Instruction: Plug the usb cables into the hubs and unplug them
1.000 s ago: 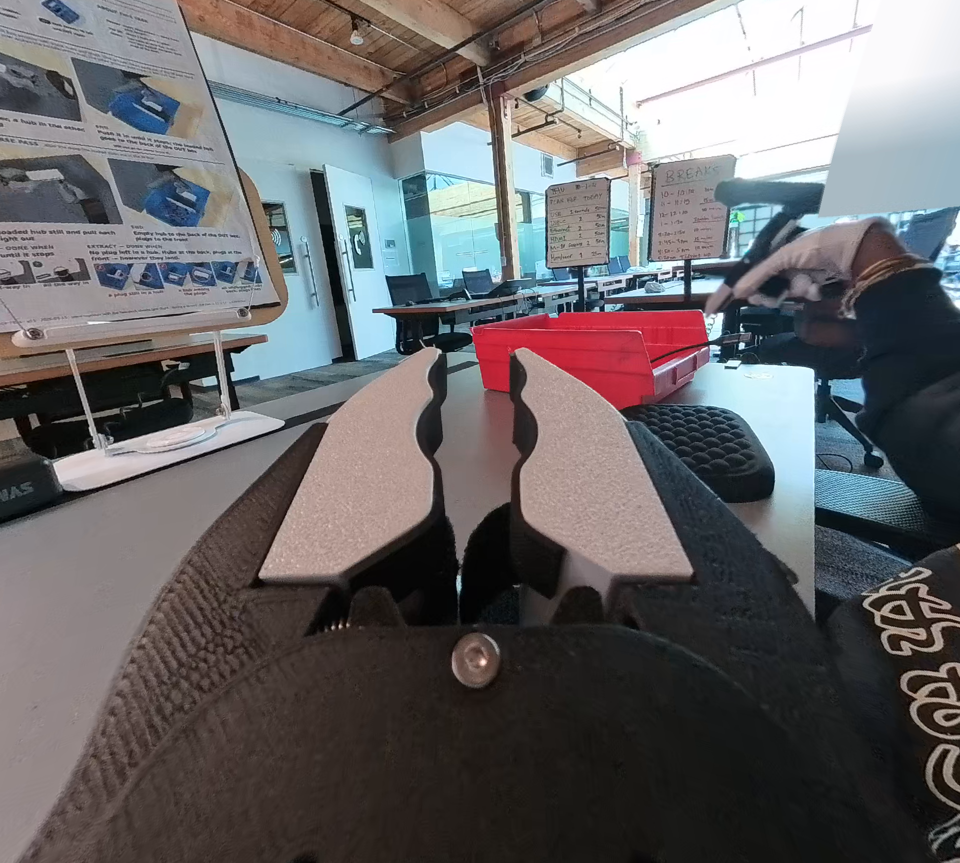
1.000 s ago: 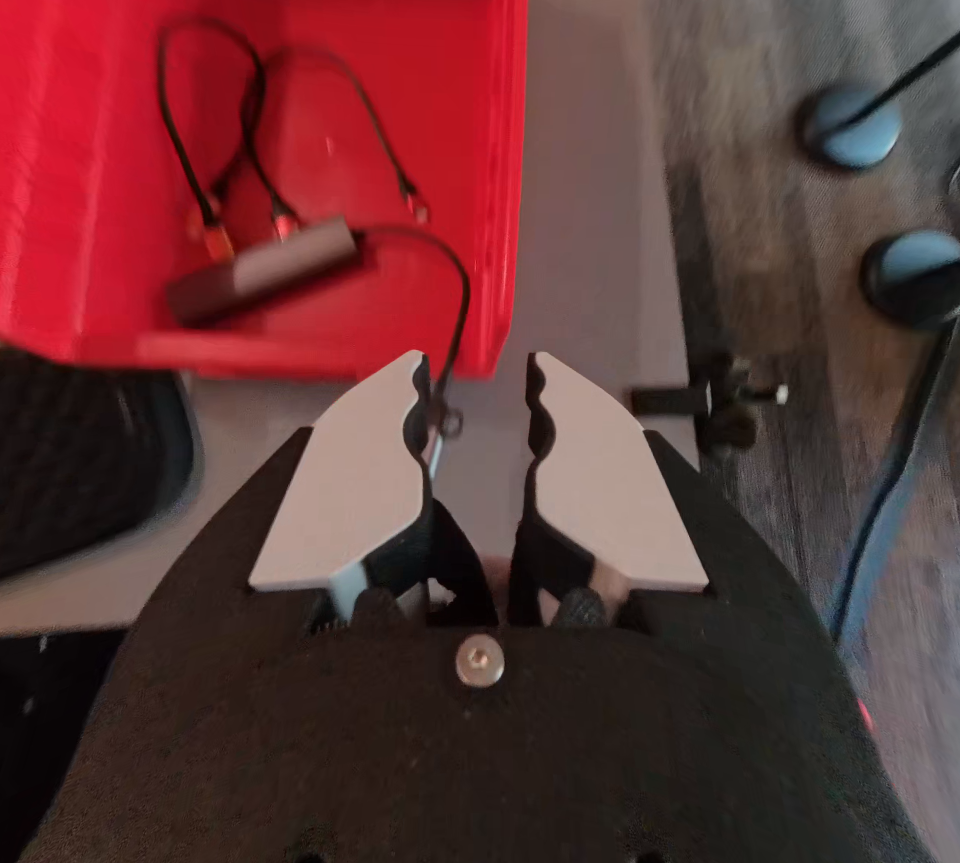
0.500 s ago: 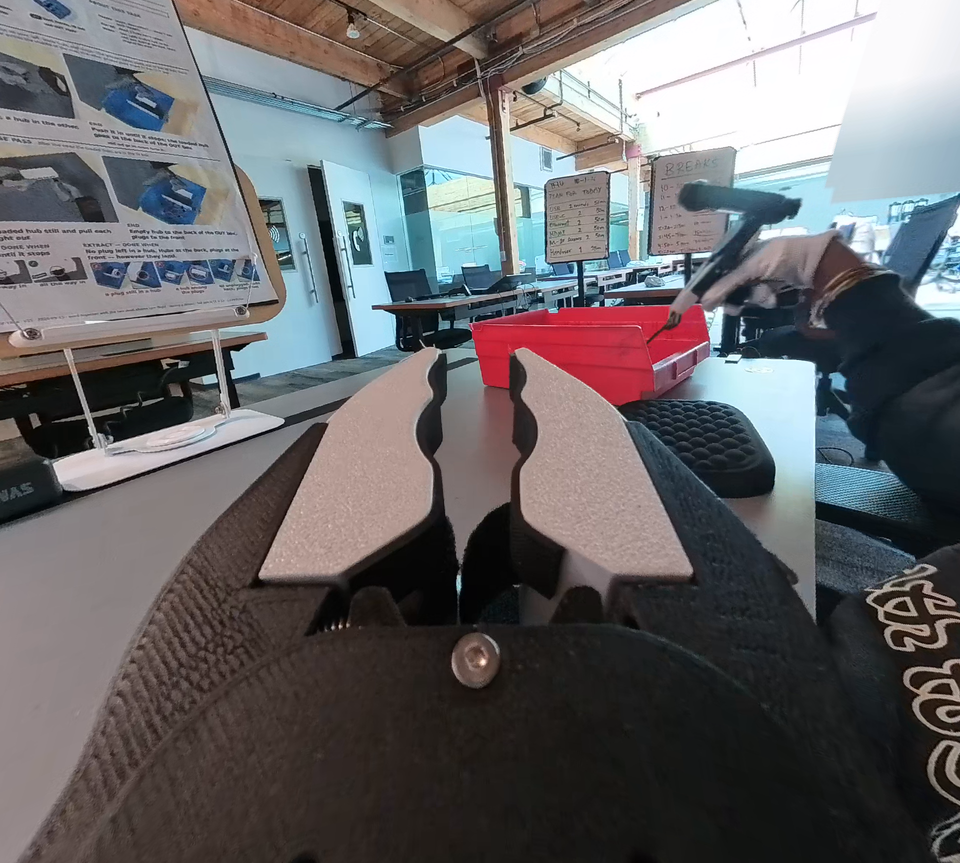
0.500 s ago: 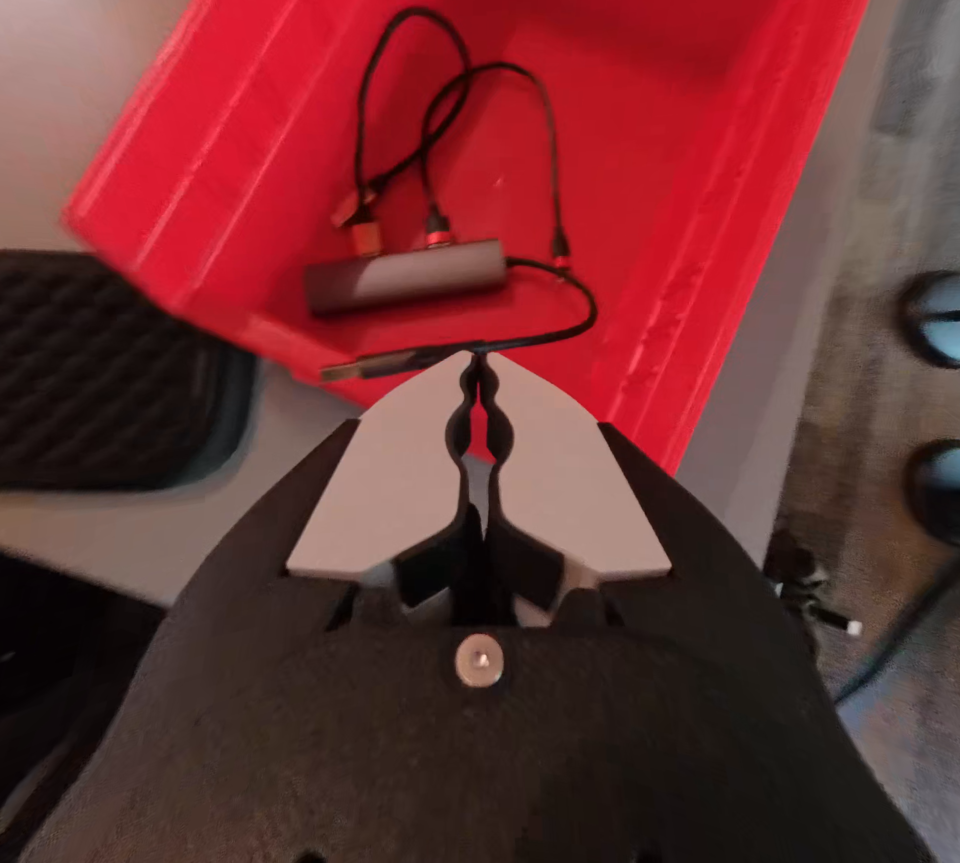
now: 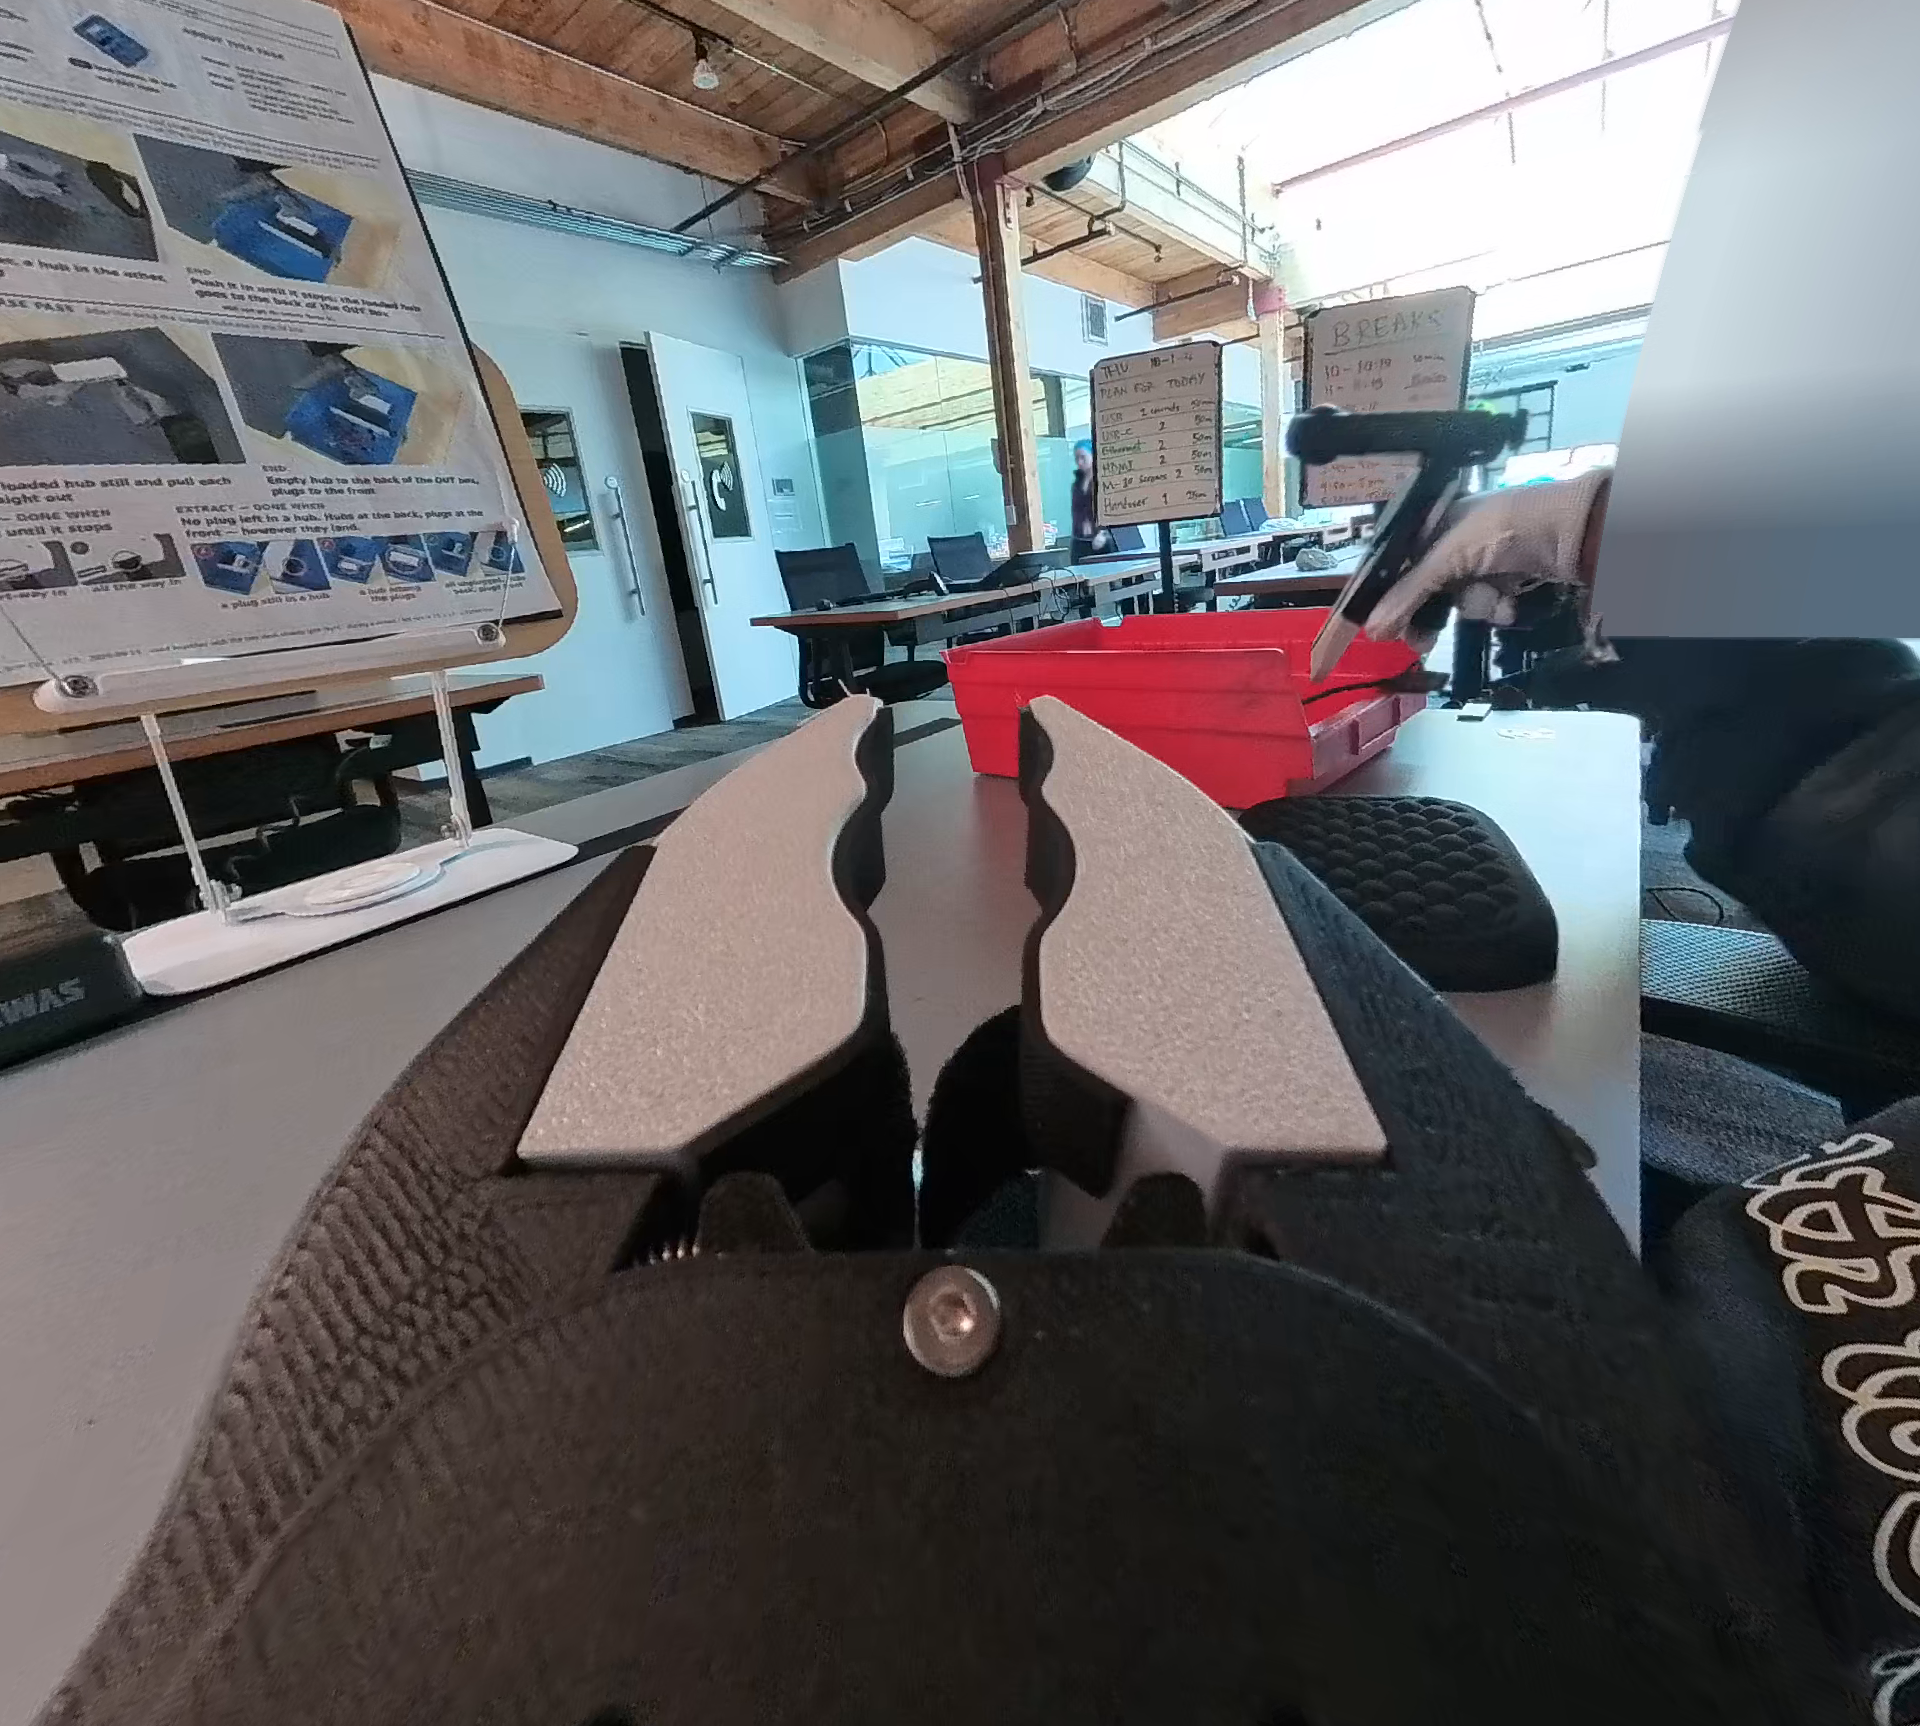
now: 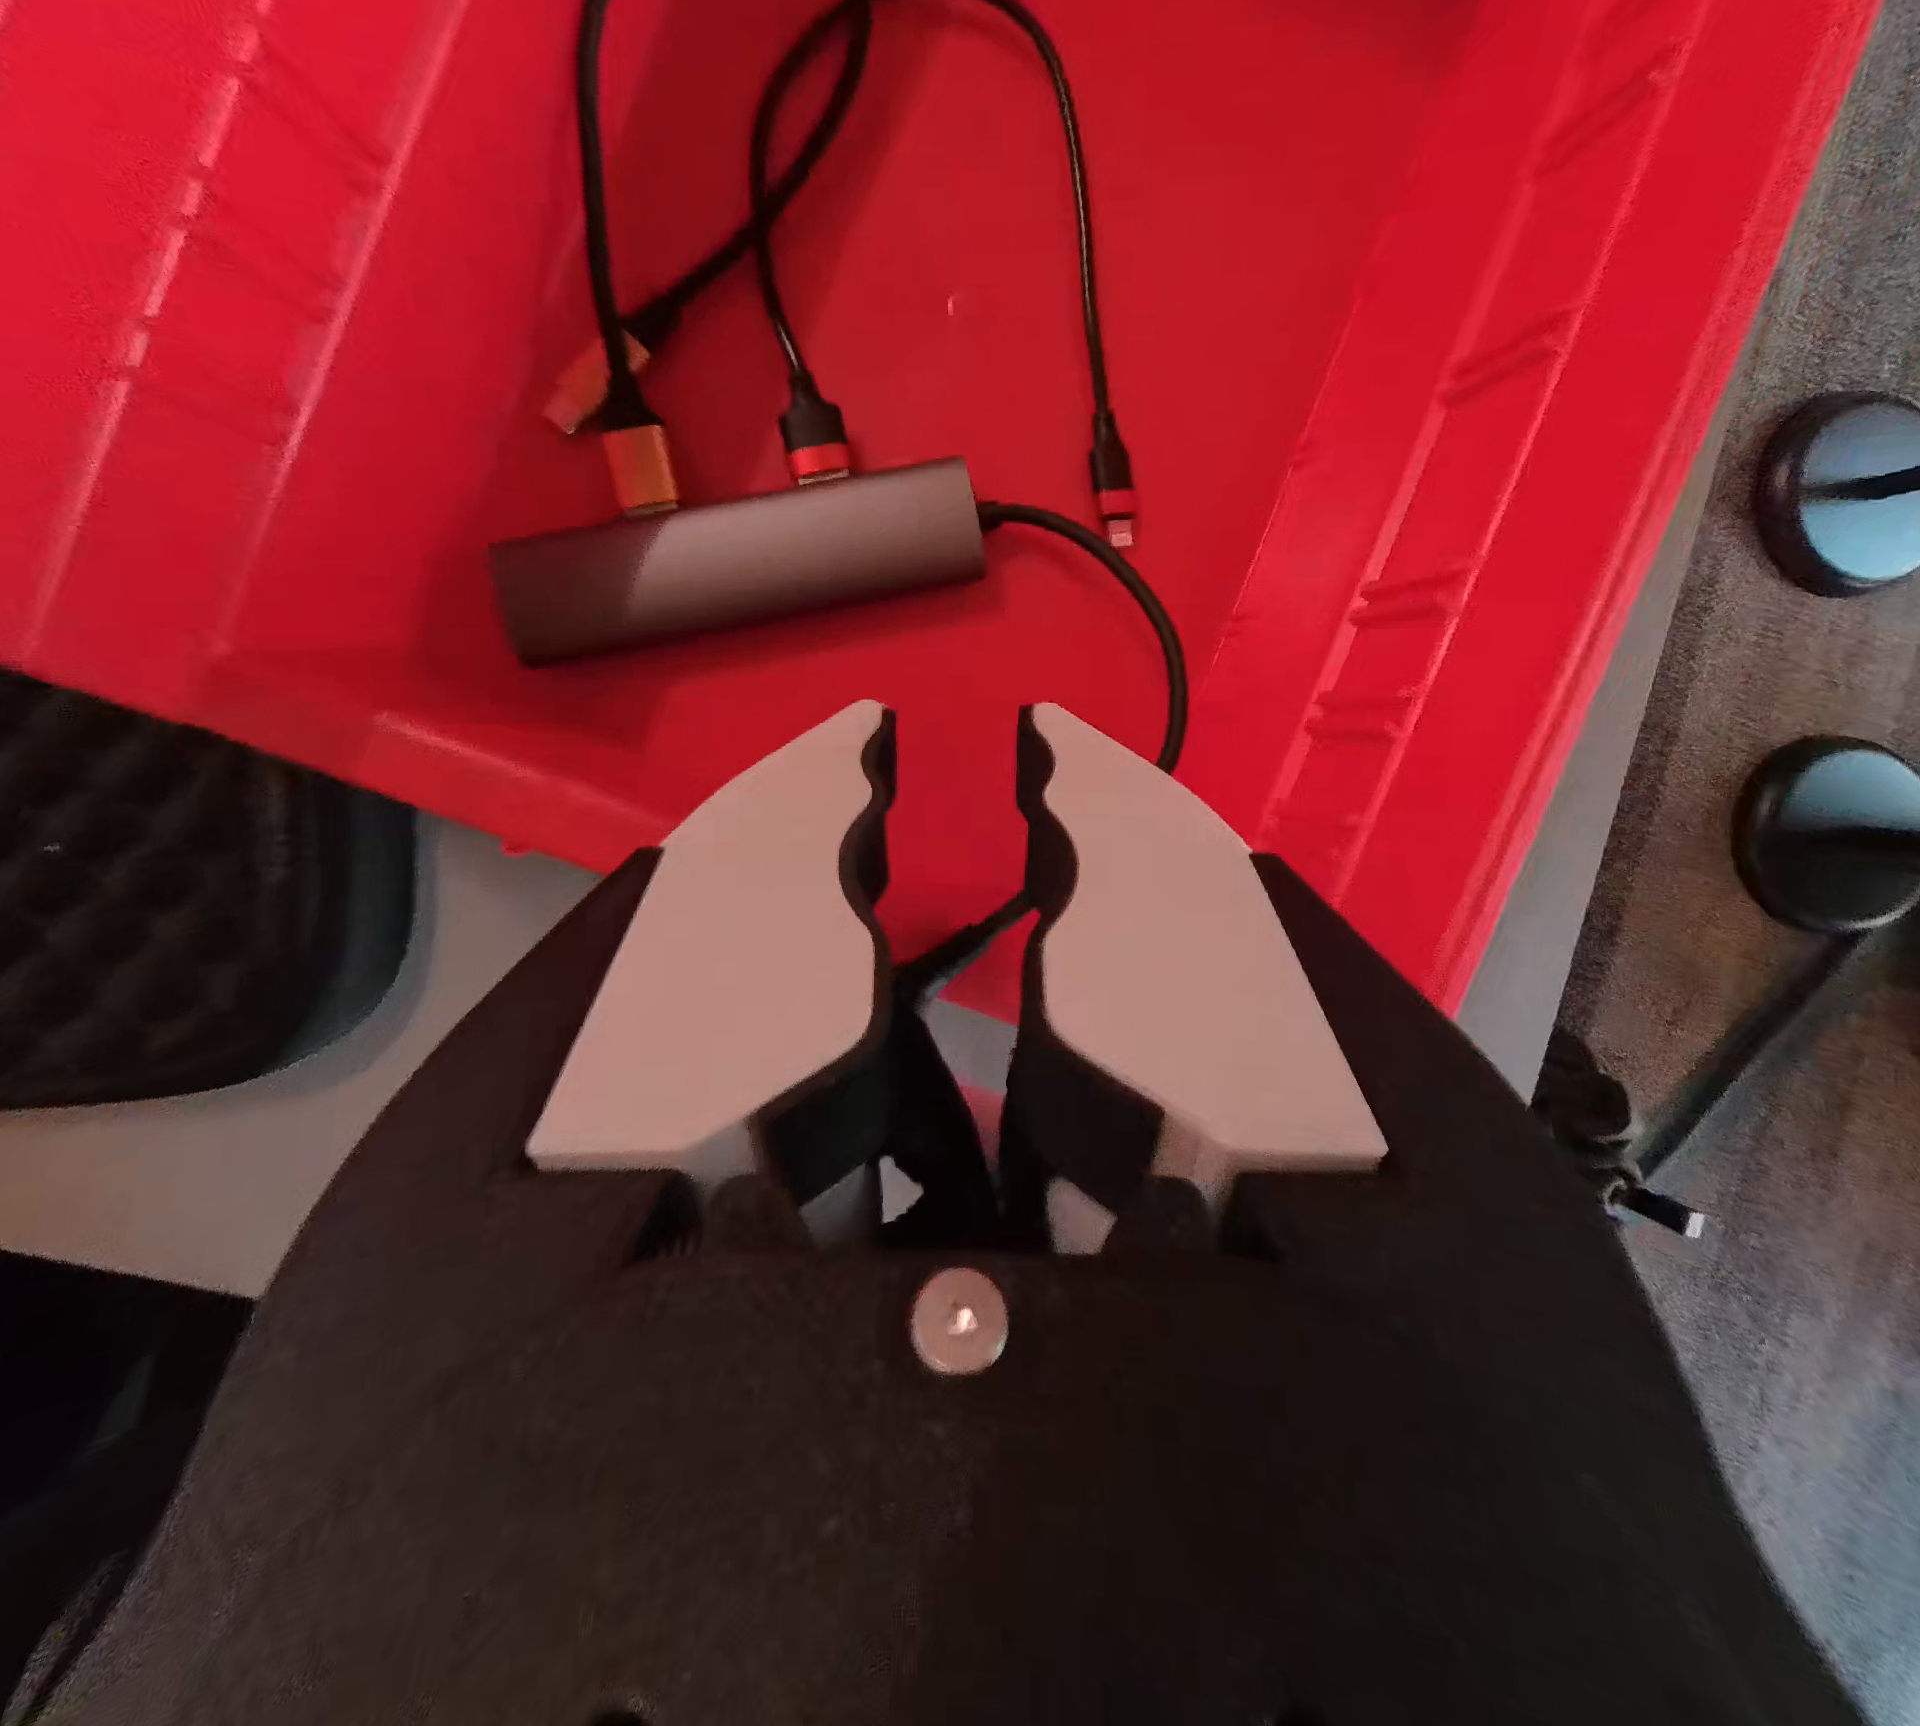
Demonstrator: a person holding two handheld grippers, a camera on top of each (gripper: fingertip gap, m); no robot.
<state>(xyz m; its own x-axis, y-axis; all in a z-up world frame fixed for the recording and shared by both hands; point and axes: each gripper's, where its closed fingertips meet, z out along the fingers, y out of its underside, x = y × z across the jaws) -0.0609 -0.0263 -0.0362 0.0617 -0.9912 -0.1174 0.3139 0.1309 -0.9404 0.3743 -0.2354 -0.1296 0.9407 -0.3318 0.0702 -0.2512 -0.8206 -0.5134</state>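
Two short cables were seen plugged into the far edge of a grey hub, one with an orange plug and one with a red plug, all lying on the floor of a red bin on the desk. A third, small red-tipped plug lay loose just right of the hub. The hub's own black lead curved from its right end toward the near wall and passed between the fingers of the right hand-held gripper, which was held above the near edge of the bin with a narrow gap between its fingers, gripping nothing. Whether the lead touched the fingers could not be told.

The left hand-held gripper was rested low over the desk, well apart from the bin, its fingers likewise parted by a narrow gap and empty. A black textured pad lay between it and the bin.

From here, trouble could be judged likely if a plug were pulled with the light hub unheld: the hub would probably be dragged across the bin floor instead of releasing. The lead near the right fingers could also be snagged on closing, and the crossed loops of cable could be caught instead of a plug.
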